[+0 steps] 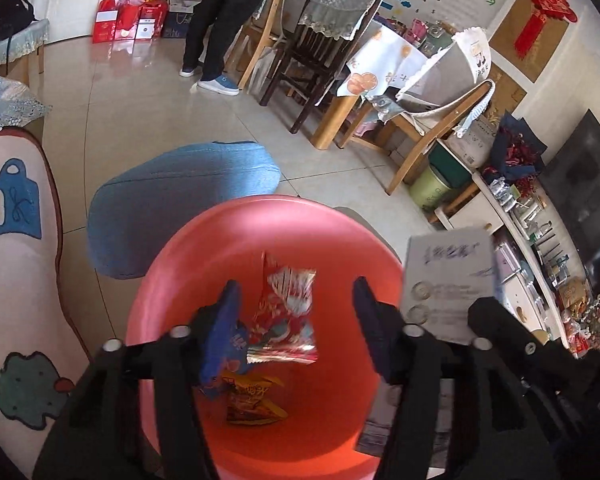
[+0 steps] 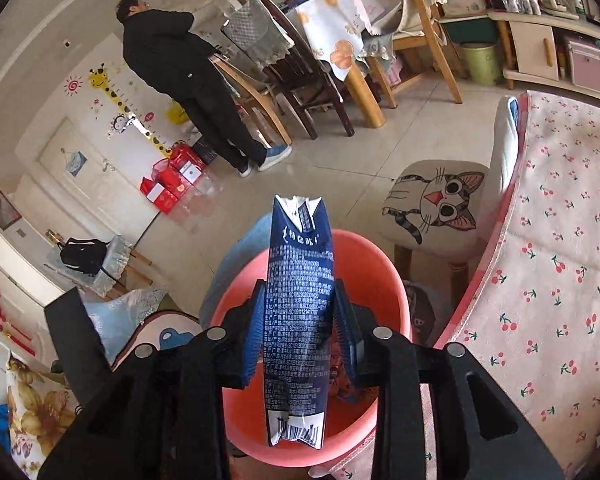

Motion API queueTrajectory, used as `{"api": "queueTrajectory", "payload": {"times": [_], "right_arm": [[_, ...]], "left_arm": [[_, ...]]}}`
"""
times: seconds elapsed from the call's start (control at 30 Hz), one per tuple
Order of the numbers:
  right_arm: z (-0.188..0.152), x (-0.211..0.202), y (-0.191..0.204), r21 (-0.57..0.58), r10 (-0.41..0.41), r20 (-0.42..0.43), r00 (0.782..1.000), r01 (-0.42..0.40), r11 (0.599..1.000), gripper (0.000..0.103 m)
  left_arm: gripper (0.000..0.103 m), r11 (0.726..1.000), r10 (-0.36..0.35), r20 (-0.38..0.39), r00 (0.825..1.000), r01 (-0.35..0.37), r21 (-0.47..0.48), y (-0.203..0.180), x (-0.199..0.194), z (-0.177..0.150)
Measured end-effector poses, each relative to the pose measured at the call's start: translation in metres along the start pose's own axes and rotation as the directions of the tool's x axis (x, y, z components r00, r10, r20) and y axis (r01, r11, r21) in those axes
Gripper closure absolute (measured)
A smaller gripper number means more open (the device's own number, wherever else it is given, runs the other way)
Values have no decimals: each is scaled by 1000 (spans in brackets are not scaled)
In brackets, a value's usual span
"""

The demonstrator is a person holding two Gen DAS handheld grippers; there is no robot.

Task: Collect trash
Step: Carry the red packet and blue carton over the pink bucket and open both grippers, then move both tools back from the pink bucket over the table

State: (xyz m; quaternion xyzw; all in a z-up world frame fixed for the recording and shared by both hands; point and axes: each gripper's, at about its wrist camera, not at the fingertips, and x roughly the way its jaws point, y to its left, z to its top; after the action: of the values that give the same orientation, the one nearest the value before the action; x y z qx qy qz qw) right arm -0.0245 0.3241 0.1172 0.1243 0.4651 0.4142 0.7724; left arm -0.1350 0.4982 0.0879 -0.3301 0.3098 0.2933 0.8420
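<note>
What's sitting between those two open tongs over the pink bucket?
Nothing is gripped by the left tongs. In the left wrist view, the gap shows snack wrappers lying down inside the pink bucket.

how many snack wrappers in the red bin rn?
2 visible in the red bin: a red-and-silver wrapper mid-bin, a yellow wrapper lower down near the left gripper. More may be hidden beneath.

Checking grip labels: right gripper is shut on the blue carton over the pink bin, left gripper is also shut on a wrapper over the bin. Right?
Half right. The right gripper is shut on the blue carton over the pink bin, as the right wrist view shows. But the left gripper is open, holding nothing: in the left wrist view its jaws stand apart above the wrappers lying in the bin.
</note>
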Motion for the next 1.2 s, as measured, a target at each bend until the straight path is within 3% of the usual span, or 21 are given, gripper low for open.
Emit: {"api": "queueTrajectory", "payload": {"times": [0.03,0.1,0.23,0.3,0.47,0.7,0.97,1.1,1.2], "right_arm": [[-1,2,-3,6,3,-8,1000,-3,1000,62],[-3,-6,-9,15,-17,27,999,17,1000,43],[-12,-43,-30,25,-59,121,991,56,998,32],[-17,-62,-42,34,-91,158,983,87,996,21],[-33,-96,-69,19,-228,196,954,229,973,18],[-55,-121,-96,-47,-373,226,900,392,919,17],[-67,-152,-119,-104,-435,300,849,482,870,17],[-65,-167,-138,-73,-455,310,835,498,864,16],[-67,-175,-155,-26,-462,297,836,491,871,16]], "left_arm": [[27,1000,5,6,1000,-5,-1,1,0,1],[23,1000,6,27,1000,-6,-1,3,-3,2],[21,1000,15,72,997,-15,-6,6,-12,0],[21,1000,22,103,994,-21,-8,4,-16,0],[17,999,32,205,978,-33,4,-3,-32,-1],[13,999,0,226,974,-7,31,-6,-37,0],[9,996,-45,255,966,22,90,-15,-37,0],[8,991,-71,259,963,39,127,-24,-34,-3],[8,983,-93,259,961,47,178,-36,-33,-8]]}}
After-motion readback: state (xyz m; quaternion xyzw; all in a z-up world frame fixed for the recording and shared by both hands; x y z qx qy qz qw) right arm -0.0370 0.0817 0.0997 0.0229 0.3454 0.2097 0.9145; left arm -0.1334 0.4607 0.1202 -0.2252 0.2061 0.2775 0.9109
